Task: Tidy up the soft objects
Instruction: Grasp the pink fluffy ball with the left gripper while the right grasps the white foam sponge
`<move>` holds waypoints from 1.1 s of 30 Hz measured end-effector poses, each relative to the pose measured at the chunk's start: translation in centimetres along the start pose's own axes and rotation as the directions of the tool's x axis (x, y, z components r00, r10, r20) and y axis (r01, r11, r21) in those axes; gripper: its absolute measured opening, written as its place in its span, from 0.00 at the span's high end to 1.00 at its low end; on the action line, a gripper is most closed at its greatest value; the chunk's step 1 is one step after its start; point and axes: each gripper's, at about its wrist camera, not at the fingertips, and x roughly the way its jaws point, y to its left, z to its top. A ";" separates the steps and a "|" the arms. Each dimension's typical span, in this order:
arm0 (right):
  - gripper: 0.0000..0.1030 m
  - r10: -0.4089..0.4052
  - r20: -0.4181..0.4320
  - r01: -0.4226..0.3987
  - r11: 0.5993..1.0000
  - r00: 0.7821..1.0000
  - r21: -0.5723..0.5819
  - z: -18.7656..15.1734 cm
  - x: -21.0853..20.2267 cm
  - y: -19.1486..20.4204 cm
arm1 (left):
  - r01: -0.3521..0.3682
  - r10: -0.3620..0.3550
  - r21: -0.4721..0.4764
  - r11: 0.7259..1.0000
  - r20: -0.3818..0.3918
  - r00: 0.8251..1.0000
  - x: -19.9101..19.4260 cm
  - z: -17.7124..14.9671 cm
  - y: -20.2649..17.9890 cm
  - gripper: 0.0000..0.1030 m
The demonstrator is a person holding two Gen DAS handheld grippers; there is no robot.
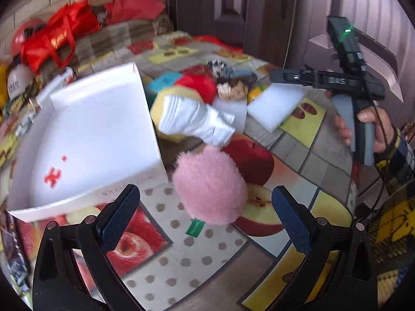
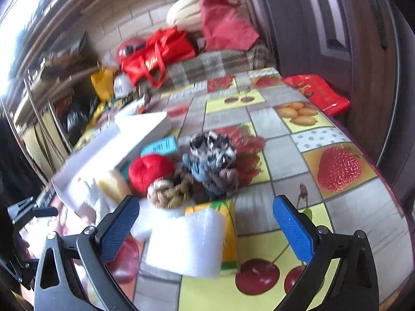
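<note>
A fluffy pink plush ball (image 1: 210, 186) lies on the fruit-print tablecloth just ahead of my open, empty left gripper (image 1: 205, 210). An open white box (image 1: 98, 140) stands to its left. Behind the ball lie a white folded cloth (image 1: 194, 121), a yellow plush (image 1: 158, 106), a red ball (image 1: 199, 84) and a braided rope toy (image 1: 230, 89). My right gripper (image 2: 206, 223) is open and empty over white foam sheets (image 2: 186, 243). Ahead of it are the rope toy (image 2: 168, 191), a grey-blue knit bundle (image 2: 212, 163) and the red ball (image 2: 149, 168). The right gripper also shows in the left wrist view (image 1: 337, 80).
Red bags (image 2: 158, 54) and clutter crowd the back of the table. A red packet (image 2: 316, 93) lies at the far right edge. A white foam sheet (image 1: 275, 106) lies right of the pile. A dark wooden door stands behind.
</note>
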 end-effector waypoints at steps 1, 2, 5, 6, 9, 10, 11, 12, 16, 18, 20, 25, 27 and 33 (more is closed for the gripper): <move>0.00 -0.004 -0.016 0.004 1.000 1.000 -0.007 -0.2 0.0 -0.1 | 0.003 -0.003 -0.023 1.000 -0.022 1.000 0.5 0.0 0.2 0.01; 0.00 -0.006 -0.018 0.005 1.000 1.000 -0.009 -0.3 -0.3 0.1 | 0.006 -0.007 -0.037 0.999 -0.031 0.999 0.7 0.0 0.2 0.01; 0.00 -0.058 0.034 0.059 0.998 0.998 -0.020 -0.3 -1.9 -0.3 | 0.039 -0.041 -0.072 0.997 -0.028 0.999 0.8 -0.1 0.3 0.01; 0.00 -0.075 0.058 0.076 0.997 0.996 -0.023 -0.3 -2.5 -0.6 | 0.042 -0.044 -0.073 0.996 -0.027 0.999 0.9 0.0 0.3 0.01; 0.00 -0.065 0.056 0.067 0.997 0.996 -0.032 0.0 -3.1 -1.4 | 0.043 -0.045 -0.069 0.997 -0.030 0.999 1.5 0.3 0.2 0.01; 0.00 -0.063 0.045 0.064 0.997 0.997 -0.031 0.1 -2.8 -1.6 | 0.044 -0.046 -0.071 0.996 -0.031 0.998 1.6 0.6 0.0 0.01; 0.00 -0.059 0.035 0.060 0.998 0.998 -0.028 0.1 -2.4 -1.6 | 0.050 -0.052 -0.075 0.996 -0.030 0.998 1.8 0.8 -0.1 0.01; 0.00 -0.047 0.024 0.047 0.999 0.999 -0.017 0.1 -1.9 -1.6 | 0.057 -0.059 -0.082 0.995 -0.034 0.998 2.0 0.9 -0.2 0.01; 0.00 0.120 -0.065 -0.117 0.992 0.991 0.047 -0.3 0.0 -0.8 | 0.045 -0.051 -0.093 0.995 -0.053 0.997 2.9 1.1 -0.4 0.01; 0.00 0.228 -0.137 -0.223 0.973 0.964 0.051 -1.2 0.5 0.1 | 0.043 -0.048 -0.093 0.995 -0.058 0.997 3.0 0.9 -0.3 0.01; 0.00 0.308 -0.193 -0.312 0.950 0.932 0.007 -2.4 -0.1 1.5 | 0.047 -0.054 -0.108 0.993 -0.059 0.997 3.0 0.6 0.1 0.01; 0.00 0.385 -0.267 -0.423 0.900 0.884 -0.103 -4.4 -3.5 3.6 | 0.052 -0.061 -0.149 0.987 -0.058 0.996 3.1 0.6 1.0 0.01; 0.00 0.300 -0.235 -0.341 0.926 0.925 -0.161 -4.2 -4.4 3.5 | 0.048 -0.056 -0.144 0.988 -0.057 0.997 3.1 0.7 0.9 0.01; 0.00 0.165 -0.131 -0.199 0.930 0.977 -0.310 -2.9 -4.5 4.5 | 0.037 -0.046 -0.132 0.991 -0.064 0.997 3.6 1.0 0.3 0.01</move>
